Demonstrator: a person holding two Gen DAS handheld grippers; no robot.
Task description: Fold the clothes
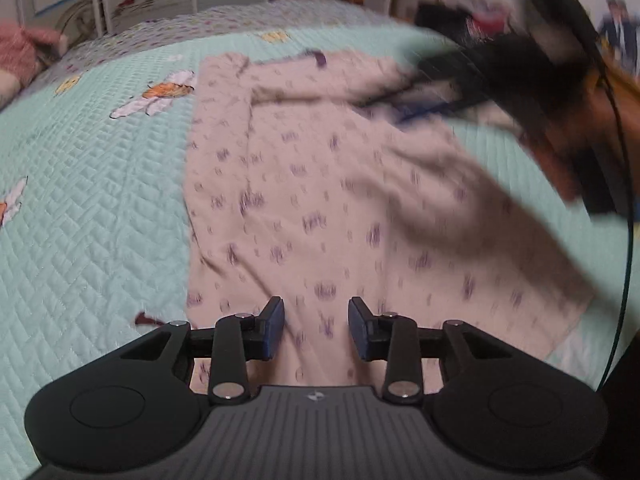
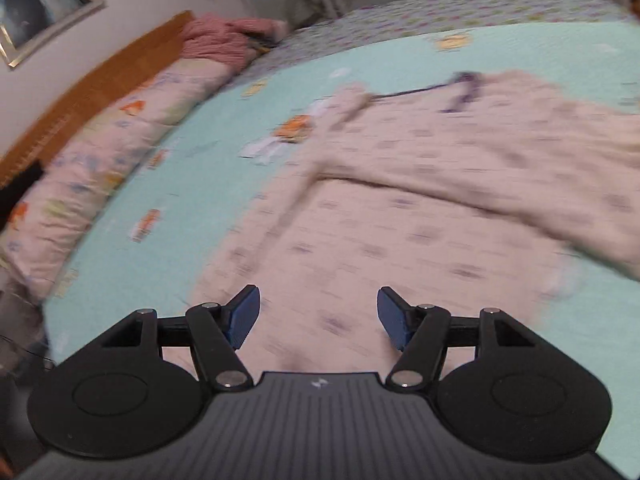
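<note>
Both of my jaws stand parted with nothing between them. My left gripper point(image 1: 316, 328) hangs over the lower hem of the garment point(image 1: 320, 184), its blue pads apart and clear of the cloth. My right gripper point(image 2: 318, 316) gapes wider above the same garment point(image 2: 420, 220), also holding nothing.

In the left wrist view the garment, pale pink with small purple marks, lies spread down the middle of the frame on the quilt point(image 1: 92, 208), a mint one stitched in diamonds with flower patches. One sleeve is folded across the chest near the top; a purple trim shows at the neck. My right gripper appears there as a dark blur at upper right point(image 1: 460, 80), over the garment's shoulder.

In the right wrist view the garment fills the centre and right, a fold of it running across the upper right. A long pillow point(image 2: 100, 152) lies along the headboard point(image 2: 92, 84) at left, and a pink bundle point(image 2: 228, 36) sits at the upper middle. Both views are smeared.
</note>
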